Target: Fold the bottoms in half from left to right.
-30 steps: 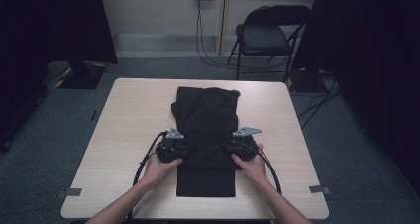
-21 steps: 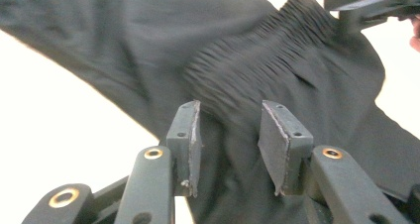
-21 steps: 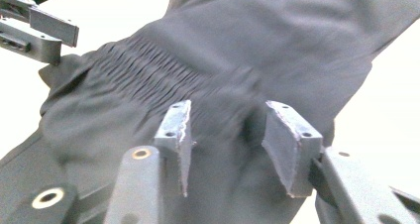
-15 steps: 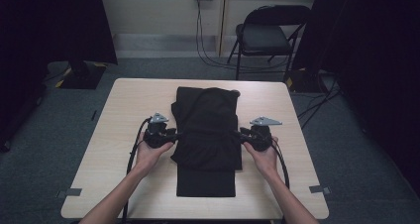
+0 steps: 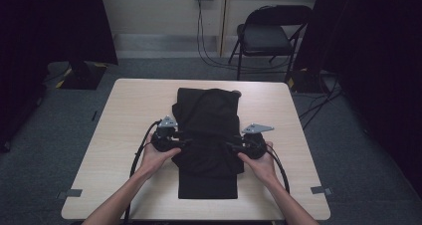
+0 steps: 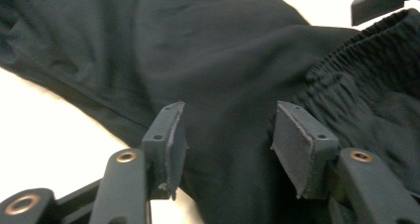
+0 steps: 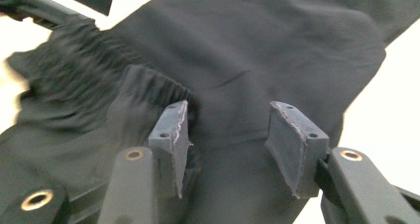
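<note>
- Since the earlier picture, both hands have slid from the near part of the black pants (image 5: 208, 135) out to its two sides, and a fold now lies across the middle with the stretchy waistband on top.
- The jaws of the left tool (image 5: 183, 143) have just been opening. They now stand spread, with cloth lying between them but not pinched.
- The jaws of the right tool (image 5: 233, 146) have just been opening too. They stand spread over the cloth beside the waistband (image 7: 89, 50) and hold nothing.
- I think the step in hand is letting go after a fold.
- Next, I think both tools must back away from the pants without dragging the cloth, then find the next edge to fold.
- The pants lie in the middle of the pale wooden worktop (image 5: 124, 115).
- Behind the pants, past the far edge, a black folding chair (image 5: 268, 36) stands on grey carpet.
- Cables (image 5: 204, 36) hang from a wall socket, left of the chair.
</note>
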A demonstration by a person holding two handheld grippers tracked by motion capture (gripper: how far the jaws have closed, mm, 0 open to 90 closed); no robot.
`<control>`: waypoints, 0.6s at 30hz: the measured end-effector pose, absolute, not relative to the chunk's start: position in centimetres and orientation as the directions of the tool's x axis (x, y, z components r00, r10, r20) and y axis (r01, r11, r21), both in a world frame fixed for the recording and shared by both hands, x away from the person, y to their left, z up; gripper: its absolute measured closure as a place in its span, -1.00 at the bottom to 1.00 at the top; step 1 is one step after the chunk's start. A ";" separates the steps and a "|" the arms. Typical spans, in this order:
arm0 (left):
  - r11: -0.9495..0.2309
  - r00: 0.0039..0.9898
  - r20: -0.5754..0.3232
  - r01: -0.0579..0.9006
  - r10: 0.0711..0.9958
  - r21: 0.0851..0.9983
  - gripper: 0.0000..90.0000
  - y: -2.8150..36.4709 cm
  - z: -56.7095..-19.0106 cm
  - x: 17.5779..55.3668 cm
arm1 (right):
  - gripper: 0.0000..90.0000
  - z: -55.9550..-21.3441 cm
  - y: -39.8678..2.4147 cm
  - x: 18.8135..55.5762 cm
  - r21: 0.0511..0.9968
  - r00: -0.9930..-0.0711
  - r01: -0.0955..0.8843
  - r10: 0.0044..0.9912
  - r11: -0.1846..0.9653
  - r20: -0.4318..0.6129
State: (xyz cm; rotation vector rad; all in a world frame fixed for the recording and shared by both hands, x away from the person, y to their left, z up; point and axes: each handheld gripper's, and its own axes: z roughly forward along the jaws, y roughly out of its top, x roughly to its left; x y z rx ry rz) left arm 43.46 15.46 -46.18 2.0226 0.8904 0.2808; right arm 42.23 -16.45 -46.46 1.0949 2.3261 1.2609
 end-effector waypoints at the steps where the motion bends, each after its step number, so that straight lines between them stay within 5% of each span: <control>1: -0.353 0.717 -0.132 0.485 0.684 0.800 -0.03 15.5 -46.2 43.5 | 0.11 -46.4 -16.4 41.5 0.809 -0.692 0.479 0.713 0.340 0.110; 5: -0.367 0.753 -0.150 0.473 0.641 0.801 -0.09 15.9 -45.7 42.3 | 0.09 -46.1 -16.4 39.5 0.814 -0.733 0.460 0.669 0.354 0.123; 10: -0.301 0.688 -0.168 0.506 0.706 0.809 -0.05 16.5 -46.1 43.1 | 0.04 -46.5 -16.7 36.1 0.810 -0.774 0.459 0.611 0.364 0.164; 18: -0.426 0.787 -0.126 0.452 0.604 0.783 -0.11 14.8 -45.9 40.9 | 0.07 -45.2 -17.6 35.1 0.844 -0.781 0.439 0.595 0.309 0.188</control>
